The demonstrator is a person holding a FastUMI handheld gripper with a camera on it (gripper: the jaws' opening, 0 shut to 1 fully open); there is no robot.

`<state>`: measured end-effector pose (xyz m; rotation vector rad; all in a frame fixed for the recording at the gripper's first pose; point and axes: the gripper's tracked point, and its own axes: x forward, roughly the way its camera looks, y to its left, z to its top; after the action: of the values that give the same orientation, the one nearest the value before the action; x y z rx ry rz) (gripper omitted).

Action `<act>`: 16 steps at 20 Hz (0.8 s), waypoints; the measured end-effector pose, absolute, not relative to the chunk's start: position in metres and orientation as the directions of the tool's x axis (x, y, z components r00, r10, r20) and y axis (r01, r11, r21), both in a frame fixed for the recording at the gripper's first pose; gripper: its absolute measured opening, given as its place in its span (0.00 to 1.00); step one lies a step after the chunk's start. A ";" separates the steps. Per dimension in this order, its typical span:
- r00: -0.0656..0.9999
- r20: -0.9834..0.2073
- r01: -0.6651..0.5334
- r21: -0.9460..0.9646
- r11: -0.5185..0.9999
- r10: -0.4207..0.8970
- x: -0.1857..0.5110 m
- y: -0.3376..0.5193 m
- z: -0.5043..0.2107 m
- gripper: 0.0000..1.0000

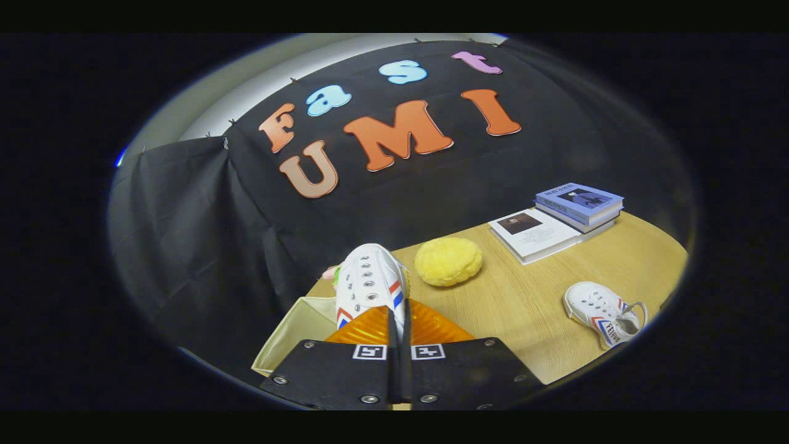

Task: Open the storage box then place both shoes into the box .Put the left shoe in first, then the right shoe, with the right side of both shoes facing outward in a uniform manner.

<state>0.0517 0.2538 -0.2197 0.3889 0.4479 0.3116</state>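
Black cloth backs a pale wooden table [542, 308], where the claw [399, 333] is clenched on a white canvas sneaker with red and blue side stripes [370, 283], fingers nearly together, apparently pinching its heel edge, toe pointing away. Beneath it sit the cream fabric storage box [296, 327] and a translucent orange ribbed lid [431, 327], the box seemingly open. Judging by this, the first shoe is being carried into the box; next it should be lowered inside and let go. A matching white sneaker [604, 311] waits to the right, near a fluffy yellow sponge [448, 261] and stacked books [558, 219] further back.
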 end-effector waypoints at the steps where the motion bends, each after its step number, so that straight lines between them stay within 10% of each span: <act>1: 0.850 -0.354 -0.220 0.435 0.873 0.390 0.051 0.266 -0.215 0.00; 16: 0.777 -0.432 -0.232 0.479 0.847 0.457 0.029 0.396 -0.259 0.00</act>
<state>0.0287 0.3959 -0.2587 0.4192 0.5678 0.3848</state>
